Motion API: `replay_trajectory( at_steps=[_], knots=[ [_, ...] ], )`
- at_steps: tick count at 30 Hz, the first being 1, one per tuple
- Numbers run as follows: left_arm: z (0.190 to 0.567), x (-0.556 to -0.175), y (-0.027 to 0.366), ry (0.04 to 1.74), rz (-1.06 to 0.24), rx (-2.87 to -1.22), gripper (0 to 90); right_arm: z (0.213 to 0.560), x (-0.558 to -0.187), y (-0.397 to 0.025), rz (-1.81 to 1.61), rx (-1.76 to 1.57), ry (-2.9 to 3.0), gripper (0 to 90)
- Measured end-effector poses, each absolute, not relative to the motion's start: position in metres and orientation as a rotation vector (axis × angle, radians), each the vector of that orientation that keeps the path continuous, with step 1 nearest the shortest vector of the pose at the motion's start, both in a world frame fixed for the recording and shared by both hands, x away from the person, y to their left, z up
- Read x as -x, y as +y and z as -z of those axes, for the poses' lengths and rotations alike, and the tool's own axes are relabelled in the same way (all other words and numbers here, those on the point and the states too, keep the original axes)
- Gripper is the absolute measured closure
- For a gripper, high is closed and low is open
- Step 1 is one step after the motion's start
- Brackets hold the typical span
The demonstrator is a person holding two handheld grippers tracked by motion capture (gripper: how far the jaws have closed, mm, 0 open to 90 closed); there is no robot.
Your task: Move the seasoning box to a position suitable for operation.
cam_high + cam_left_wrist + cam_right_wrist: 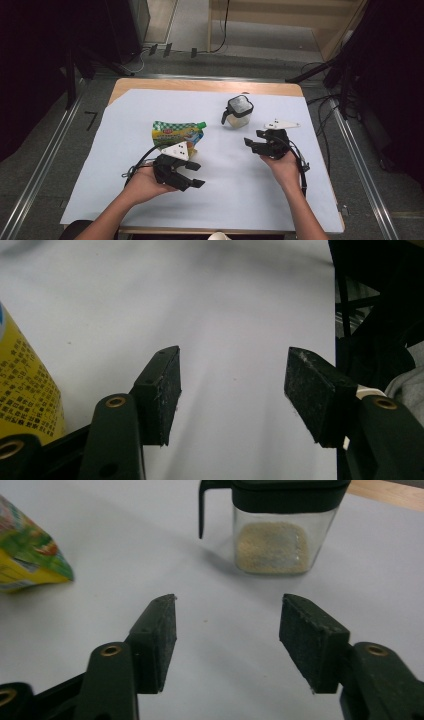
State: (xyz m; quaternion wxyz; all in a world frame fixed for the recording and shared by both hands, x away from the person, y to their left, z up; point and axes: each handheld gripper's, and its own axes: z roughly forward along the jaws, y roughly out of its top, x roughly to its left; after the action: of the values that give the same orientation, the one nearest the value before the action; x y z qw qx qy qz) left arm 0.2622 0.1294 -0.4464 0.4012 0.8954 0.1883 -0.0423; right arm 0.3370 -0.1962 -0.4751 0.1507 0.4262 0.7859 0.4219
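A clear jar [272, 527] with a black lid holds what looks like tan grains; both the left gripper [232, 390] and the right gripper [227, 640] gape empty.

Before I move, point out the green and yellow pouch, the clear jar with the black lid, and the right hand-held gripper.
Pouch [176, 134], high view, printed front.
Jar [272, 546], right gripper view, clear wall over the granules.
Right hand-held gripper [254, 139], high view, between its open fingertips.
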Motion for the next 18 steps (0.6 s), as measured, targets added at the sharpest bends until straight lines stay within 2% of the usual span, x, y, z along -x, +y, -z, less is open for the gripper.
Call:
replay_trajectory(
  at_steps=[3,10,13,14,18],
  knots=[
    [0.446,-0.262,0.128,0.468,0.107,-2.27,40.7,0.476,-0.35,-0.194,-1.217,-1.249,2.243,32.3],
    [0.445,-0.261,0.129,0.468,0.109,-2.265,40.9,0.48,-0.374,-0.187,-1.194,-1.257,2.245,30.5],
    [0.446,-0.261,0.128,0.462,0.109,-2.272,41.0,0.483,-0.385,-0.184,-1.187,-1.265,2.235,26.8],
    [0.446,-0.261,0.128,0.46,0.111,-2.269,41.0,0.485,-0.392,-0.182,-1.185,-1.284,2.212,22.7],
    [0.446,-0.26,0.126,0.449,0.113,-2.276,41.0,0.489,-0.405,-0.18,-1.216,-1.308,2.185,18.6]
  ],
)
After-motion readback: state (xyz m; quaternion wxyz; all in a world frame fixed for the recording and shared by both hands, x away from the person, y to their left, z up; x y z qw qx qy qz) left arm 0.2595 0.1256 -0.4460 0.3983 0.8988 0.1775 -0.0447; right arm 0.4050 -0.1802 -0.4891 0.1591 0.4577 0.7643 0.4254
